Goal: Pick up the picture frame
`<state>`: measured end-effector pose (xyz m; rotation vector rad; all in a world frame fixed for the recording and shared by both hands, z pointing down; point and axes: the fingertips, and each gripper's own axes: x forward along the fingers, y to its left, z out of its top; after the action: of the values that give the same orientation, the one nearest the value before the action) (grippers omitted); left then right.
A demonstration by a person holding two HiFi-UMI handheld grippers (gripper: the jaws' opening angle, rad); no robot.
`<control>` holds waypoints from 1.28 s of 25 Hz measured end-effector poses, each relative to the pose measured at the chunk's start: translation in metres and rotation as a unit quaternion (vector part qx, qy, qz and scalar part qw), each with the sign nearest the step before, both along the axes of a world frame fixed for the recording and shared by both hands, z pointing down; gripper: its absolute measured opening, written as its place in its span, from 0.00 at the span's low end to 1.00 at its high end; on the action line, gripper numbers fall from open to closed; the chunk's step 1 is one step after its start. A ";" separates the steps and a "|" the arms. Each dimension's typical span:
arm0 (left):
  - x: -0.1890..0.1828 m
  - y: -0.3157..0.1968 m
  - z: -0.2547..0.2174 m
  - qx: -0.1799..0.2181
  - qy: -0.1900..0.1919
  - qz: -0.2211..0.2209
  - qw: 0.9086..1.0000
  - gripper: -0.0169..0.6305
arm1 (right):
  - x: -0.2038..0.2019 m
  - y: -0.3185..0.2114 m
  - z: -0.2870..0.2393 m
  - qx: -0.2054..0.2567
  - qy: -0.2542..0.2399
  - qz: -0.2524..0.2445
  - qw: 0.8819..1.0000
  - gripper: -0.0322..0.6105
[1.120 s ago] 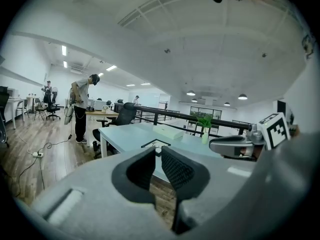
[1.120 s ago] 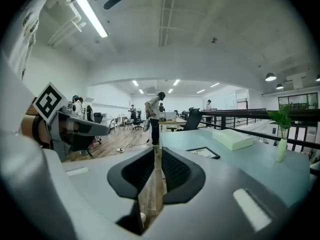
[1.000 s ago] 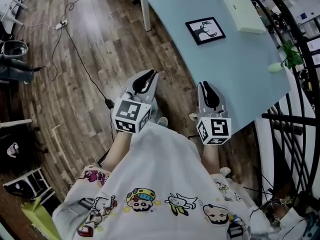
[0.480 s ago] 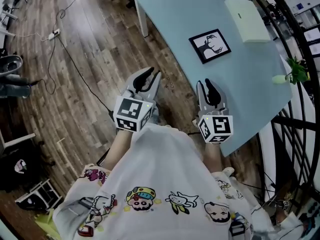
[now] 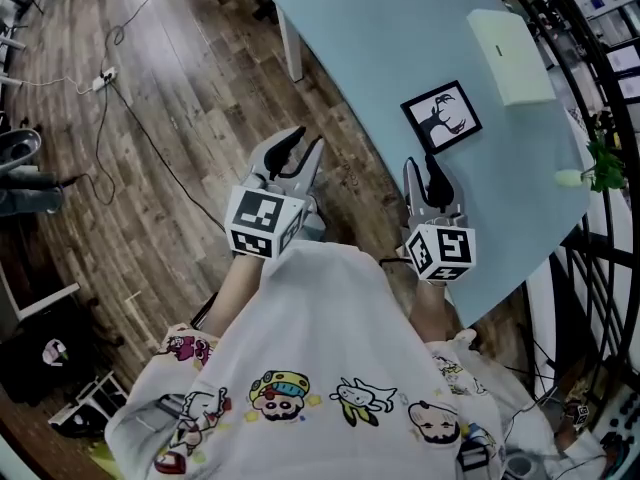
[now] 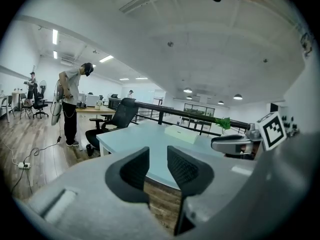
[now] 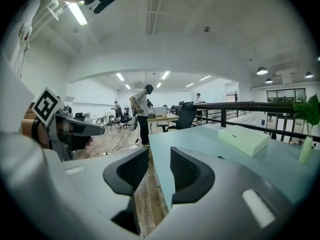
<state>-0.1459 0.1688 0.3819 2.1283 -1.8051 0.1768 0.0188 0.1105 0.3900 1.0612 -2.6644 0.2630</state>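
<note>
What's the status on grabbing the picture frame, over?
Left claw and right claw open, jaws just been opening, nothing between them. Picture frame flat on table, ahead of right claw, untouched. Nothing in the way; white box lies beyond.

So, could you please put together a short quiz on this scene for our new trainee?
1. True or false: the picture frame lies flat on the table.
2. Which thing lies beyond the frame on the table? A. a white box; B. a mug; C. a laptop.
3. Which gripper is nearer the frame, and what is between its jaws?

Key
1. True.
2. A.
3. The right gripper; nothing is between its jaws, which stand apart and have just been opening.
</note>
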 end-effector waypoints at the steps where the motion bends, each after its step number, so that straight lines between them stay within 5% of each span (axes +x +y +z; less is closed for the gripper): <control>1: -0.006 -0.002 0.000 0.000 0.001 0.003 1.000 0.19 | -0.004 -0.001 0.001 -0.003 0.001 0.005 1.000 0.25; 9: -0.037 -0.010 0.006 0.006 0.007 0.027 1.000 0.20 | -0.014 0.001 0.014 -0.017 0.015 0.053 0.998 0.27; 19: -0.032 -0.041 0.015 0.003 0.019 0.054 0.998 0.20 | 0.002 -0.023 0.026 -0.030 0.023 0.096 0.995 0.27; 32: -0.020 -0.174 0.004 0.005 0.003 0.118 0.993 0.21 | 0.016 -0.135 0.027 -0.040 -0.002 0.156 0.987 0.29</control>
<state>-0.1661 -0.0048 0.3856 2.3429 -1.5506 0.2197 0.0349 -0.0246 0.4172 1.4493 -2.4582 0.4280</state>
